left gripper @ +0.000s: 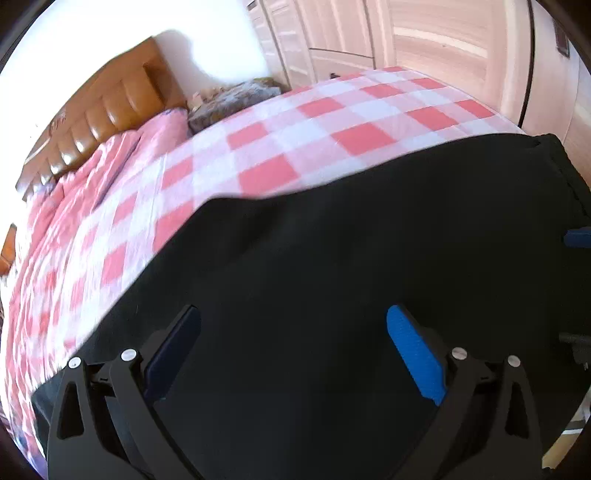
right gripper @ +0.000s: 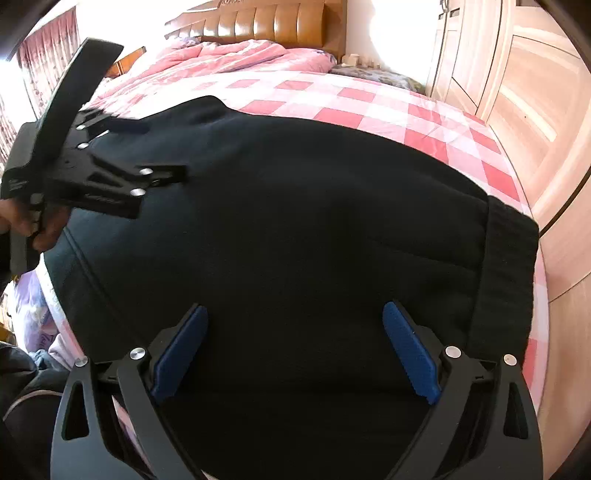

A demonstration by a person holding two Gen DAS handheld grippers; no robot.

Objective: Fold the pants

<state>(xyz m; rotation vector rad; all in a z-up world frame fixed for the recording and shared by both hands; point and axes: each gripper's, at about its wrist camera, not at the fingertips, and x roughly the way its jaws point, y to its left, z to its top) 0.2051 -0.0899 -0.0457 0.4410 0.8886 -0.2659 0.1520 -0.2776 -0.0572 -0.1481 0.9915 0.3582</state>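
Roughly spread over the near part of the bed (left gripper: 332,122), the black pants (right gripper: 295,221) lie flat on the pink-and-white checked sheet (right gripper: 424,110), filling most of both wrist views. At the far left of the right wrist view, the left tongs (right gripper: 162,177) hover just above the left portion of the cloth; from their own camera, the left tongs (left gripper: 295,354) stand wide open with nothing between the blue pads, only black fabric beneath them. Further right, the right tongs (right gripper: 295,350) are likewise spread wide and hold nothing, poised over the near edge of the garment. At the far right lies the ribbed waistband (right gripper: 509,266), close to the bed's edge beside the wooden wardrobe (right gripper: 517,92).

So the pants' long axis seems to run left to right across the bed, waistband end to the right; the leg ends at the left are not clearly shown. The right tongs are the nearer to the waistband, the left tongs to the opposite end. Whichever fold comes next, each pair would likely need to drop onto the cloth edge on its own side, since neither grips fabric yet. Behind, a pink quilt (right gripper: 240,55) bunches against the tan headboard (right gripper: 273,18).
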